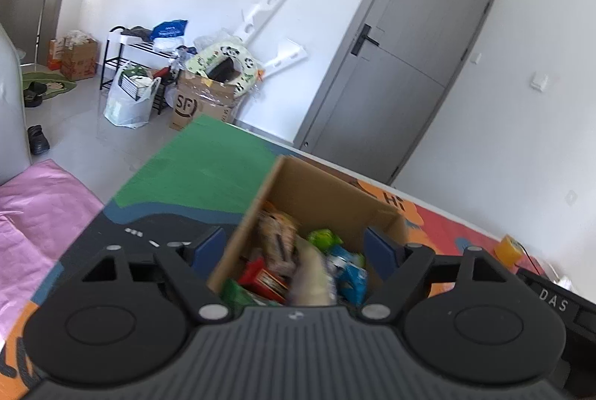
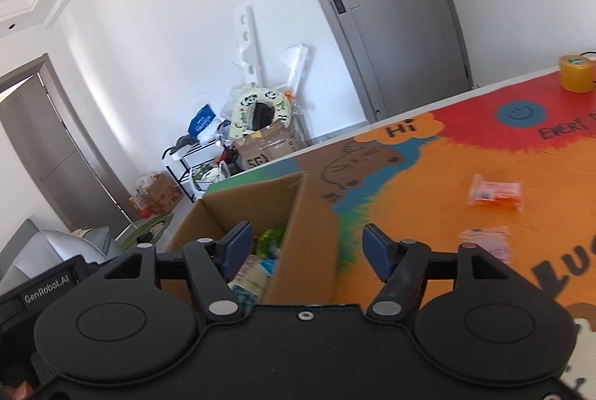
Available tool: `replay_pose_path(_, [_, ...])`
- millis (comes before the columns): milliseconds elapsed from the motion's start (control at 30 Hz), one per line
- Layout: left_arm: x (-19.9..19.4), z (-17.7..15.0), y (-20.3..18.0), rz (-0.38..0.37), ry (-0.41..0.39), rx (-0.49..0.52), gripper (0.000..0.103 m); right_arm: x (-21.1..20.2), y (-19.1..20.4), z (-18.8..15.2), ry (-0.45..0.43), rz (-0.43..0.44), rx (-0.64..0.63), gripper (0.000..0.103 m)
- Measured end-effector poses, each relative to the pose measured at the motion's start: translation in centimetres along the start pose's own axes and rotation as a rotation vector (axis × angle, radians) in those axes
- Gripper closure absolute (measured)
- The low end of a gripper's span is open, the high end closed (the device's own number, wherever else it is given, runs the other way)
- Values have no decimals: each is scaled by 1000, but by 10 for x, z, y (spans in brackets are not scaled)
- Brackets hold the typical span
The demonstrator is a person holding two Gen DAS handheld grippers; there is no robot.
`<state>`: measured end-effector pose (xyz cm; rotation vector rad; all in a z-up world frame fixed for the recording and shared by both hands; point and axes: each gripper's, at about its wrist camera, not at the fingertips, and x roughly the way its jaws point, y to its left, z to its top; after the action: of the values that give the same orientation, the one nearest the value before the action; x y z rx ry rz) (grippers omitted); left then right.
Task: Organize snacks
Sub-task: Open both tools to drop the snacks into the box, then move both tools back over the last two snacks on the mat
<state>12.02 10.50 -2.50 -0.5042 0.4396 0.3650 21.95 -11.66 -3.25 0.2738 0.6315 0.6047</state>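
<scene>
An open cardboard box (image 1: 324,191) stands on the colourful table mat (image 1: 201,161) with several snack packets inside: red, green, blue and orange ones. My left gripper (image 1: 294,249) hangs open over the box, and a blurred pale packet (image 1: 311,273) lies loose between its blue pads, which do not touch it. In the right wrist view the same box (image 2: 260,199) is at lower left. My right gripper (image 2: 307,245) is open and straddles the box's right wall. An orange packet (image 2: 495,193) and a pale purple packet (image 2: 484,241) lie on the mat (image 2: 428,213) to the right.
A yellow tape roll (image 2: 577,72) stands at the table's far right corner. Beyond the table are a grey door (image 1: 402,72), a cluttered shelf with boxes and bags (image 1: 167,79), and a pink cover (image 1: 33,210) at the left. A black device (image 1: 558,303) sits at the right.
</scene>
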Motion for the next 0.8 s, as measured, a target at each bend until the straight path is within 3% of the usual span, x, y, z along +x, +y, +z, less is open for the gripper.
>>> replay_pose_path(367, [1, -18, -52, -66, 23, 82, 14, -36, -46, 3, -37, -40, 50, 11])
replay_pose_path(800, [-3, -40, -107, -149, 38, 175, 14, -68, -99, 3, -96, -88, 117, 7])
